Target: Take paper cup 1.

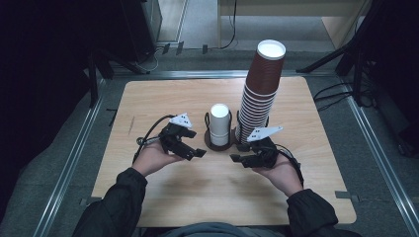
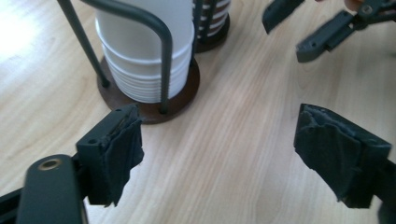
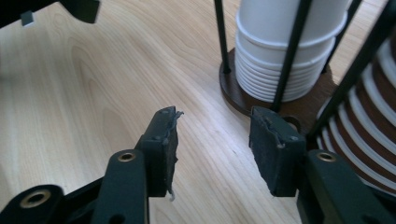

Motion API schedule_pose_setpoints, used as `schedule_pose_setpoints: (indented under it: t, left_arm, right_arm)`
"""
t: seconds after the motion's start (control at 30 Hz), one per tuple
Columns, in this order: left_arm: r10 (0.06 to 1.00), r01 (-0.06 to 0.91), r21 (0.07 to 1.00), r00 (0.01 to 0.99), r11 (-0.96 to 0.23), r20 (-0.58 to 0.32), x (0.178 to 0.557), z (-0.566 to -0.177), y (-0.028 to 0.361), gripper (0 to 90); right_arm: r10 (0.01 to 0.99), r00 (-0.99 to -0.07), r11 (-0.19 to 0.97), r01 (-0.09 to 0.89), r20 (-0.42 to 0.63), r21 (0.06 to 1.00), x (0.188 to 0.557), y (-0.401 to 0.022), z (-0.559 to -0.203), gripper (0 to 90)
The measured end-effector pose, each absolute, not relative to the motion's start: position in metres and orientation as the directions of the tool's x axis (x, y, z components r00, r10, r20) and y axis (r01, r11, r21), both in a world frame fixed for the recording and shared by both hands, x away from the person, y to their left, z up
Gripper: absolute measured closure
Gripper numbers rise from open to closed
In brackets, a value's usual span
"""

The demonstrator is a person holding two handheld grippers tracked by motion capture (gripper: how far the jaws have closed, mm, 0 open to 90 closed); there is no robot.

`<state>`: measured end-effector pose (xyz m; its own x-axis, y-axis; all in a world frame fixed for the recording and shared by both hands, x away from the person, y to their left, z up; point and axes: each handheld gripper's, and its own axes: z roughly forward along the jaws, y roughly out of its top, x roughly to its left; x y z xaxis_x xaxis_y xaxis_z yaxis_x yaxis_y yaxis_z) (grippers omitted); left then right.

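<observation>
The high view alone showed the tall brown cup stack (image 1: 261, 89) whole, while the white cups (image 2: 144, 51) stood beyond both grippers' spread, empty fingers (image 2: 116, 154) (nothing pinched).

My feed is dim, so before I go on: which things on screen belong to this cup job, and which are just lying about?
In the job:
- short stack of white paper cups in its round brown wire holder
- tall stack of brown paper cups
- left hand-held gripper, open, empty
- right hand-held gripper, open, empty

Lying about:
- black cables on the floor
- pale wooden furniture behind the table
</observation>
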<state>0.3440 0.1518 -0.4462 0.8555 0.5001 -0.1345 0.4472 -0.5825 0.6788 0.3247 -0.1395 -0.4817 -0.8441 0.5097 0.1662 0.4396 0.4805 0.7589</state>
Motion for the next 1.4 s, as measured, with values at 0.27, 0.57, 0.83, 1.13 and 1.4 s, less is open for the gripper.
schedule_pose_setpoints:
  t: [0.27,0.57,0.83,1.13,1.4]
  left_arm:
    - [0.502,0.438,0.675,0.857,-0.593,-0.115,0.362,-0.434,0.149,11.7]
    - [0.481,0.407,0.671,0.872,-0.620,-0.085,0.379,-0.416,0.140,11.8]
    - [0.448,0.369,0.668,0.892,-0.646,-0.060,0.400,-0.402,0.125,13.0]
    - [0.426,0.346,0.670,0.903,-0.657,-0.049,0.417,-0.396,0.111,13.5]
    - [0.427,0.360,0.669,0.902,-0.651,-0.070,0.429,-0.402,0.106,14.7]
  right_arm:
    - [0.519,-0.837,0.477,0.449,0.170,0.755,0.327,-0.132,-0.485,58.8]
    - [0.554,-0.817,0.469,0.464,0.158,0.752,0.333,-0.122,-0.487,67.1]
    - [0.610,-0.772,0.419,0.503,0.176,0.756,0.337,-0.106,-0.494,79.9]
    - [0.688,-0.706,0.350,0.526,0.169,0.775,0.341,-0.087,-0.506,89.3]
    - [0.721,-0.678,0.322,0.510,0.142,0.798,0.344,-0.079,-0.511,89.3]
